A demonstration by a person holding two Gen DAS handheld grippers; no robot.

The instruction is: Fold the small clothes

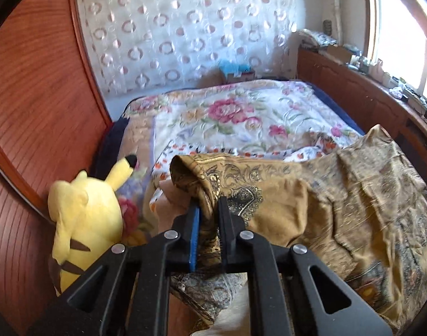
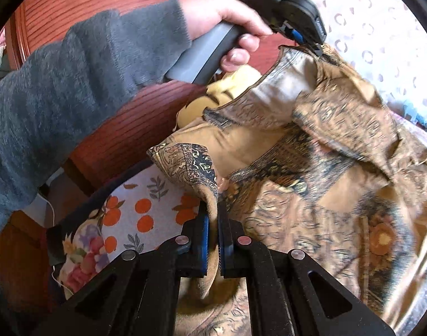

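A brown and gold patterned garment (image 1: 339, 196) lies rumpled over the near part of the bed. My left gripper (image 1: 209, 204) is shut on a bunched edge of it, and the cloth hangs between the blue pads. In the right wrist view the same garment (image 2: 311, 168) spreads to the right, and my right gripper (image 2: 213, 210) is shut on another folded edge of it. The left gripper (image 2: 311, 44) shows there at the top, held by a hand (image 2: 227, 19) in a grey sleeve, pinching the garment's far corner.
A yellow plush toy (image 1: 84, 218) leans against the wooden headboard (image 1: 39, 98) at the left. A floral bedspread (image 1: 241, 114) covers the bed. A wooden ledge (image 1: 367, 95) with small items runs under the window at the right. A patterned curtain (image 1: 185, 28) hangs behind.
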